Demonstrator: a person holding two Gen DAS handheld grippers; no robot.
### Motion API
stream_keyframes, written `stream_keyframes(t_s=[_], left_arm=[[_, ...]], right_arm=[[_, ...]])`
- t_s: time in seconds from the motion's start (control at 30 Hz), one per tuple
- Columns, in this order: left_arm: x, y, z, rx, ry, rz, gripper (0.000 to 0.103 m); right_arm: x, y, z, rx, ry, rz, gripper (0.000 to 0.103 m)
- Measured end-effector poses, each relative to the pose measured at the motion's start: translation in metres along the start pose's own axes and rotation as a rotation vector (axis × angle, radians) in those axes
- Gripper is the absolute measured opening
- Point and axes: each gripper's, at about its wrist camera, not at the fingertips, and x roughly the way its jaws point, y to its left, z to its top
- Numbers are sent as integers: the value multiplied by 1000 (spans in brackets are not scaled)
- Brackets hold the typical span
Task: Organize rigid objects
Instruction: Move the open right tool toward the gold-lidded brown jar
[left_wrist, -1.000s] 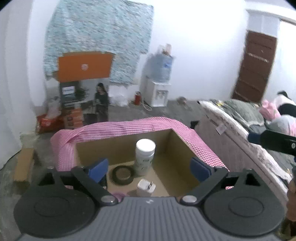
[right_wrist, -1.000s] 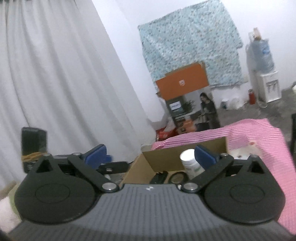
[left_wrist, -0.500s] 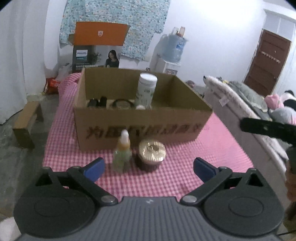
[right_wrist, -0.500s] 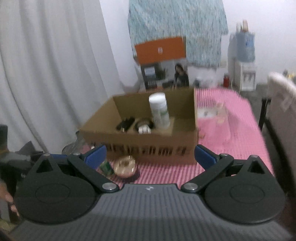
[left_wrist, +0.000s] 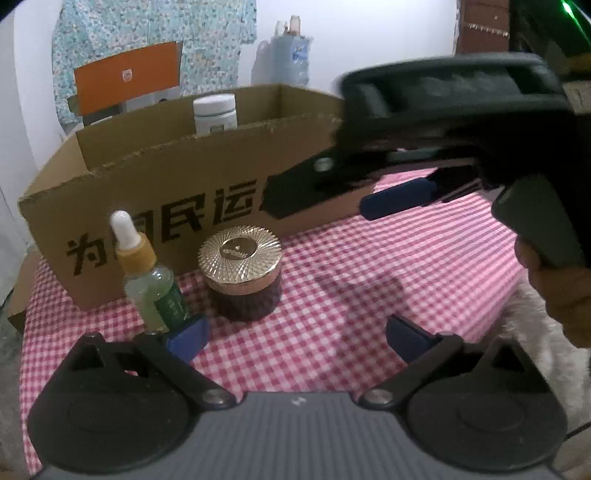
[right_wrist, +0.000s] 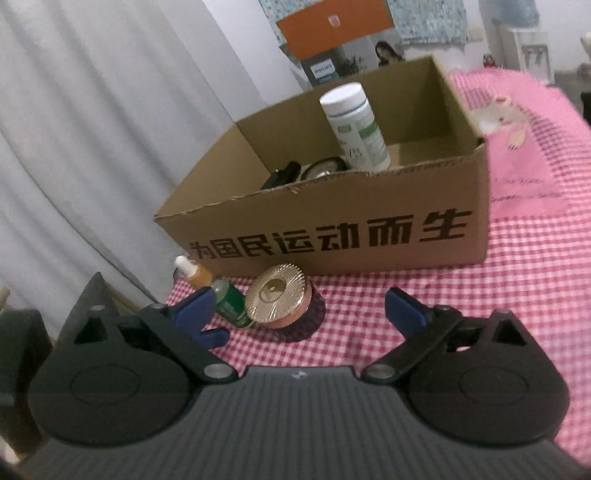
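1. cardboard box (right_wrist: 332, 236) stands on checked cloth (left_wrist: 369, 277), receiving sorted items.
2. dropper bottle (left_wrist: 147, 280) and gold-lidded jar (left_wrist: 242, 273) wait outside, touching its front wall.
3. left gripper (left_wrist: 295, 332) spread, empty; right gripper (right_wrist: 299, 314) spread, jaws just narrowing, nothing pinched.

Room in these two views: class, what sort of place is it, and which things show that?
Probably a lived-in home room, not a lab: a pink checked tablecloth, long white curtains, a water dispenser by the wall, and a cardboard box of household bits.
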Motion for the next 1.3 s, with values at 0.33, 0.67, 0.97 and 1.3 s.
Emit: stream_keyframes(t_s=[0.33,0.67,0.97,1.3], left_arm=[[25,-10,2,63,-22,65,102],[30,-14,16,63,-30,-5,102],[44,-35,23,112,-40,-138,102],[56,-20,6,104,-89,-185,103]], right_arm=[[51,-9,11,34,96,100,53],[43,-16,9,29,119,96,49],[-3,-50,-7,151,58,28,67],[-25,-97,-34,398,-59,46,91]])
